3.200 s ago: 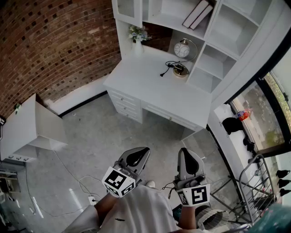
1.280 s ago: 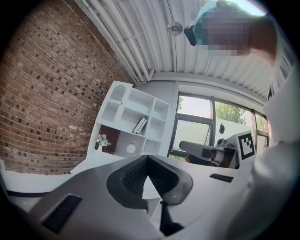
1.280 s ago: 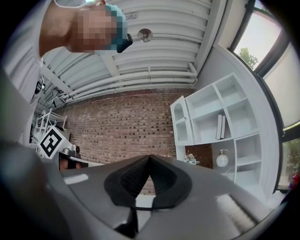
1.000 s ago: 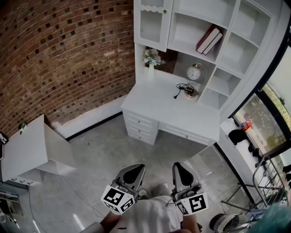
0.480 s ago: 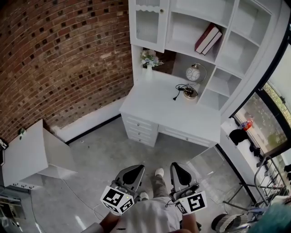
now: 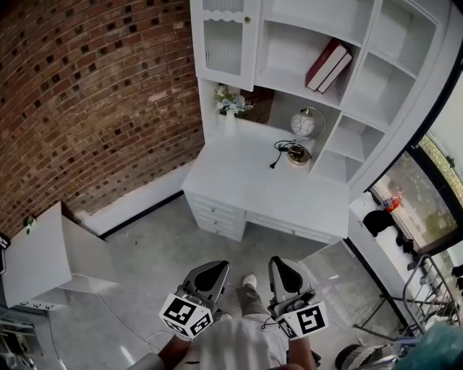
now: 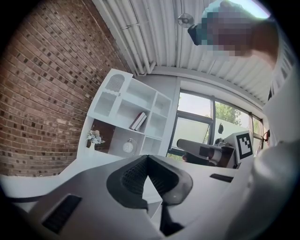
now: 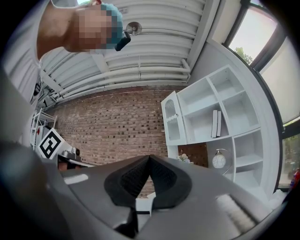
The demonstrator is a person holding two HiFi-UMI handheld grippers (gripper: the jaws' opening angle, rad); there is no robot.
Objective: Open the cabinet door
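The cabinet door (image 6: pixel 223 43) is a white framed door with a ribbed glass panel and a small knob (image 6: pixel 247 19), standing closed at the upper left of the white hutch above the desk (image 6: pixel 253 184). Both grippers are held low and level in front of the person's body, far short of the desk. My left gripper (image 6: pixel 215 267) is shut with nothing in it, and my right gripper (image 6: pixel 279 262) is shut and empty too. In the left gripper view the door (image 7: pixel 115 85) shows far beyond the closed left gripper (image 7: pixel 147 157). The right gripper view shows the door (image 8: pixel 172 119) above its closed right gripper (image 8: pixel 149 158).
On the hutch shelves are two leaning books (image 6: pixel 325 63), a round clock (image 6: pixel 302 124) and a flower vase (image 6: pixel 230 101); a cable with a round base (image 6: pixel 293 153) lies on the desk. A white box unit (image 6: pixel 36 253) stands on the floor at left, a wire cart (image 6: pixel 427 303) at right.
The person has stepped toward the desk, so the hutch has shifted left in the head view. Both grippers kept their pose and stayed shut.
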